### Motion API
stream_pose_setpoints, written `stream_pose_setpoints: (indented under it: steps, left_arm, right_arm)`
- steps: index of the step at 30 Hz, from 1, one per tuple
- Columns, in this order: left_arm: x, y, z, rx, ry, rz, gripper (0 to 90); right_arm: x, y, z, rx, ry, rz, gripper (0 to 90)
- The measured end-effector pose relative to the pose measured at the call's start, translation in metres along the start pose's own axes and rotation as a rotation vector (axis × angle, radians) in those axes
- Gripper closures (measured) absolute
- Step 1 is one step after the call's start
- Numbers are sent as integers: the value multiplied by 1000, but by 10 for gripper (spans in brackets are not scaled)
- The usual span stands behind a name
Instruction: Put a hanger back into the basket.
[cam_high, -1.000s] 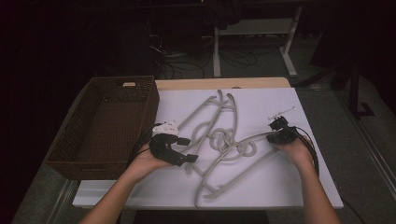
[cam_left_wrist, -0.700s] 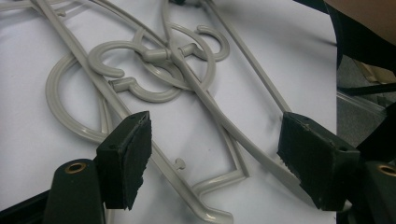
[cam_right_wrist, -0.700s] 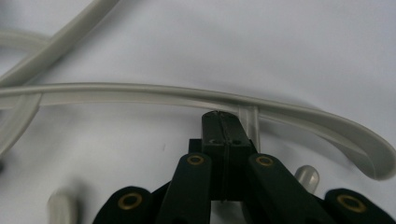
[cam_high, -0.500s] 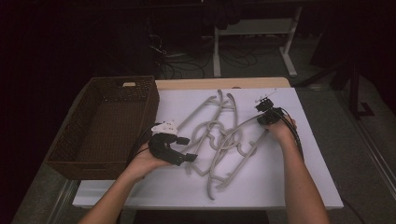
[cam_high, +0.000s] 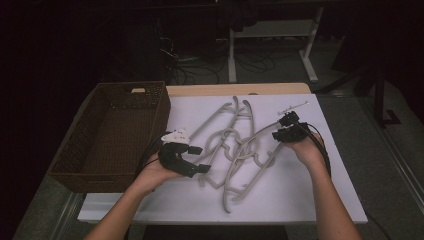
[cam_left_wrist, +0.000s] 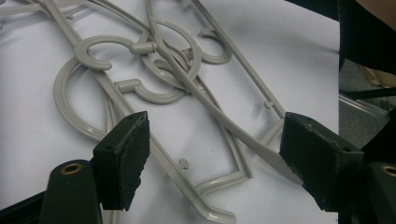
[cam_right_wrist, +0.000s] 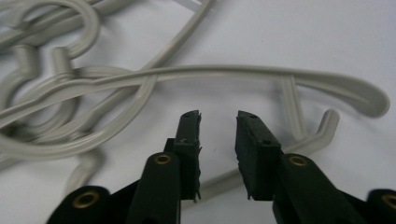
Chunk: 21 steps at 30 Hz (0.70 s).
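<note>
Left tongs (cam_high: 199, 159): held in the person's left hand (cam_high: 150, 172), positioned over the white counter (cam_high: 300, 200). The jaws stand wide apart and grip nothing. In the left gripper view, the left tongs (cam_left_wrist: 215, 154) straddle the lower end of the pile of grey plastic hangers (cam_left_wrist: 159, 88); several hanger bars pass through the gap between the jaws without touching either pad. One flat hanger arm ends just beside the right-hand pad; contact there cannot be confirmed.

Right tongs (cam_high: 281, 127): held in the person's right hand (cam_high: 307, 150), positioned on the opposite side of the pile from the left tongs. In the right gripper view, the right tongs (cam_right_wrist: 218, 140) have their jaws parted by a narrow gap, with nothing clamped between them. A long curved hanger arm (cam_right_wrist: 261, 74) crosses just ahead of the fingertips. A thinner bar lies on the counter beneath the jaws and runs out toward a hooked end on the right-hand side.

Hangers (cam_high: 235, 145): a tangled heap lying flat on the counter between the two tongs, with the hooks interlocked at the middle of the heap. The arms fan out beyond both tongs, away from the person and back toward the person.

Basket (cam_high: 70, 150): a dark woven rectangular basket, located on the outer side of the left tongs, just beside the person's left hand. Its interior is dark; contents cannot be determined.
</note>
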<state>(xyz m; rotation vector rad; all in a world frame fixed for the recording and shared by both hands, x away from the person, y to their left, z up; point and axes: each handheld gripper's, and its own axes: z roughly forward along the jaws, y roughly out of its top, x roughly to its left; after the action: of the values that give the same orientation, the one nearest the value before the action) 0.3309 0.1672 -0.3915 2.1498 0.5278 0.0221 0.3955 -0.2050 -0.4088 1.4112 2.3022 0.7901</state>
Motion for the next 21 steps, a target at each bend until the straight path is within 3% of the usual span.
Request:
stream_pose_setpoints:
  steps: [5, 12, 17, 21]
  left_arm:
    - [0, 0, 0, -1, -2, -1, 238]
    - [0, 1, 1, -1, -4, 3, 235]
    - [0, 0, 1, 1, -3, 2, 232]
    - [0, 0, 1, -2, -2, 3, 232]
  right_arm:
    - [5, -17, -8, 4, -20, 81, 542]
    - [-1, -28, 7, 35, -28, 237, 364]
    - [1, -26, 20, 62, -41, 251, 326]
    - [0, -24, 27, 102, -75, 269, 369]
